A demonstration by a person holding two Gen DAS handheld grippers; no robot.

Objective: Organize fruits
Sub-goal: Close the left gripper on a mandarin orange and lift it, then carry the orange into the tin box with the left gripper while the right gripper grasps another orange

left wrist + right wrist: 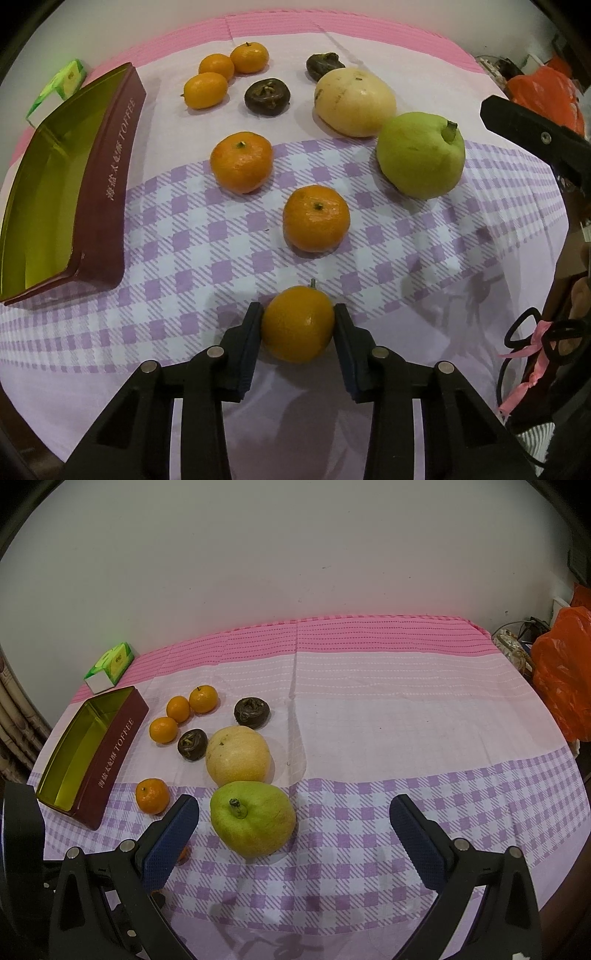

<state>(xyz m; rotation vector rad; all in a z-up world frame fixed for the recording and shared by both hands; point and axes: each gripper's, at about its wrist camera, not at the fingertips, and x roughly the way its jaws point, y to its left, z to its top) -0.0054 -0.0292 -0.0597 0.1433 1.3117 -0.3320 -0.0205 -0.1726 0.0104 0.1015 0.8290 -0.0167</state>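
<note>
My left gripper (298,318) is shut on a mandarin (297,324) near the table's front edge. Two more mandarins (316,218) (241,161) lie ahead of it, and three mandarins (221,74) sit in a cluster at the back. A green pear-shaped fruit (421,154) (253,818) and a pale yellow fruit (354,102) (238,755) lie to the right. Two dark brown fruits (267,97) (325,65) lie near the back. The open maroon toffee tin (107,177) (110,760) stands empty at the left. My right gripper (295,823) is open and empty, just over the green fruit's right side.
A small green box (110,662) sits behind the tin. An orange plastic bag (563,675) and clutter stand past the table's right edge. A wall (295,554) runs behind the table. Checked cloth (406,775) covers the table.
</note>
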